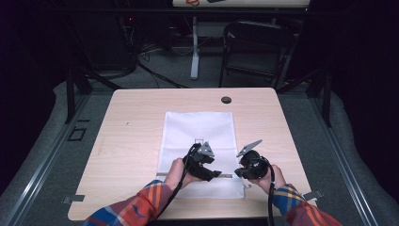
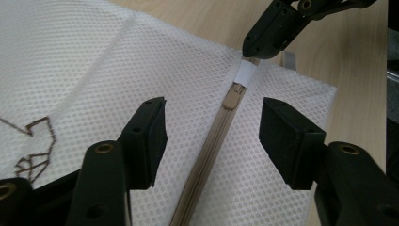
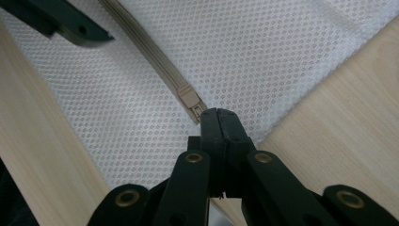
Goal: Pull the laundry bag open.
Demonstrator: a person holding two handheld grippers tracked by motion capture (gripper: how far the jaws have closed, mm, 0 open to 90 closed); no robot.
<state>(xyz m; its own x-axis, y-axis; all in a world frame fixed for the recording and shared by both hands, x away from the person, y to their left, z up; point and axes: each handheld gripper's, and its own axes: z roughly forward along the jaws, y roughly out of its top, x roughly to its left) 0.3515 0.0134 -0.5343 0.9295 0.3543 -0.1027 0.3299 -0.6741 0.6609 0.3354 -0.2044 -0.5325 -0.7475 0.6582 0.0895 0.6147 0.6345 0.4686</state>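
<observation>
A white mesh bag (image 1: 197,127) lies flat on the wooden table (image 1: 131,141), with a beige zipper (image 2: 207,155) running along its near end. My left gripper (image 2: 211,117) hovers over the zipper, open, one jaw on each side and neither touching it. The beige zipper slider (image 2: 231,100) sits just beyond those jaws. Past the slider, my right gripper (image 3: 219,122) is shut on the bag's white end tab (image 2: 245,73), right beside the slider (image 3: 190,100). In the high view the left gripper (image 1: 214,174) and right gripper (image 1: 237,173) point at each other over the bag's near edge.
A thin dark line drawing (image 2: 35,150) marks the bag's mesh. A small black round cap (image 1: 226,100) sits in the tabletop at the far side. A black chair (image 1: 256,47) and a table leg stand on the floor beyond. Bare wood lies left and right of the bag.
</observation>
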